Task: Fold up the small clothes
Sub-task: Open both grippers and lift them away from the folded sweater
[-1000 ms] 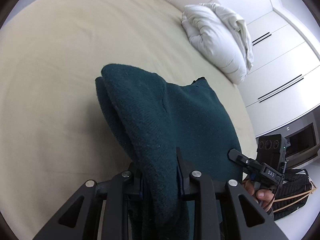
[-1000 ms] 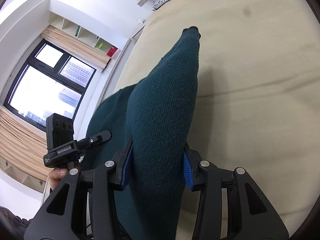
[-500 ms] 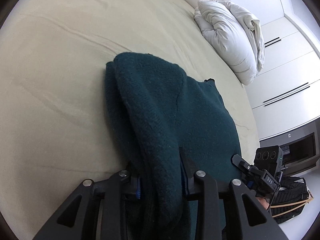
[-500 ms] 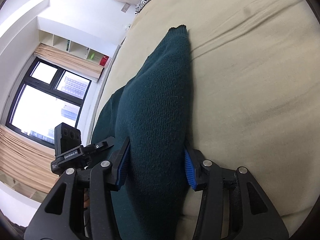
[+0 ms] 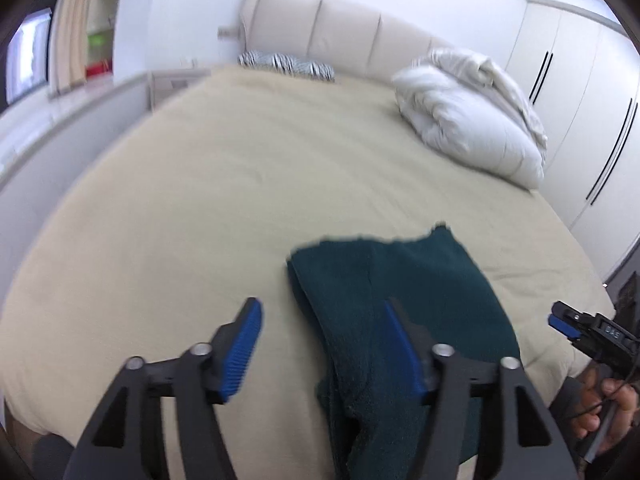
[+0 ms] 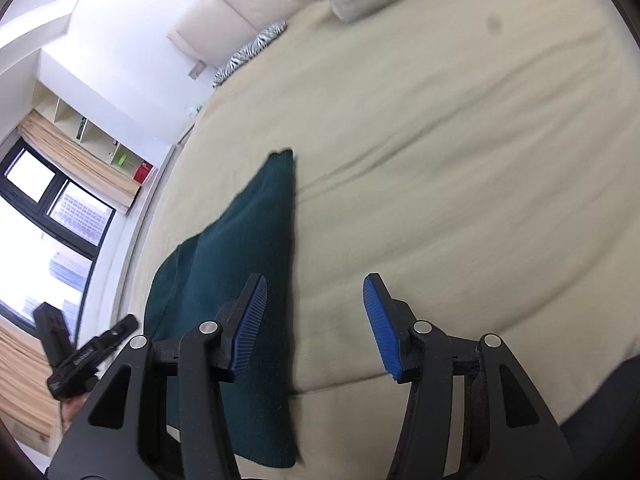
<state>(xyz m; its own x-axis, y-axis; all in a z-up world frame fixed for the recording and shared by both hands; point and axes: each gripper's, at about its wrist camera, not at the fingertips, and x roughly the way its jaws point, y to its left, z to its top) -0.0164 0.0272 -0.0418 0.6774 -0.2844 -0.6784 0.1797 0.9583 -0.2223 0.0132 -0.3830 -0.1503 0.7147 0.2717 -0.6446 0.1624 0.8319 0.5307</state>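
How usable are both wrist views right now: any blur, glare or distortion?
Left wrist: motion-smeared; the green garment has soft edges, and the fisheye bends the bed. Right wrist: milder blur, bright window at left, garment readable.

Soft cloth on a bed, hard plastic and metal on the tools

The dark green sweater point(image 5: 404, 300) is a fuzzy, matt knit, lying on the bed point(image 5: 240, 200), whose beige sheet is smooth matt cloth with shallow creases. The left hand-held gripper point(image 5: 320, 340) and the right hand-held gripper point(image 6: 314, 320) have matt black plastic arms, ribbed blue rubbery pads point(image 6: 378, 320) and shiny metal pivot screws point(image 5: 440, 350). The white duvet point(image 5: 472, 132) is puffy, crumpled cloth. The headboard point(image 5: 340, 40) looks like smooth padded cream leather; the wardrobe doors point(image 5: 580, 92) are smooth white with a slight sheen.
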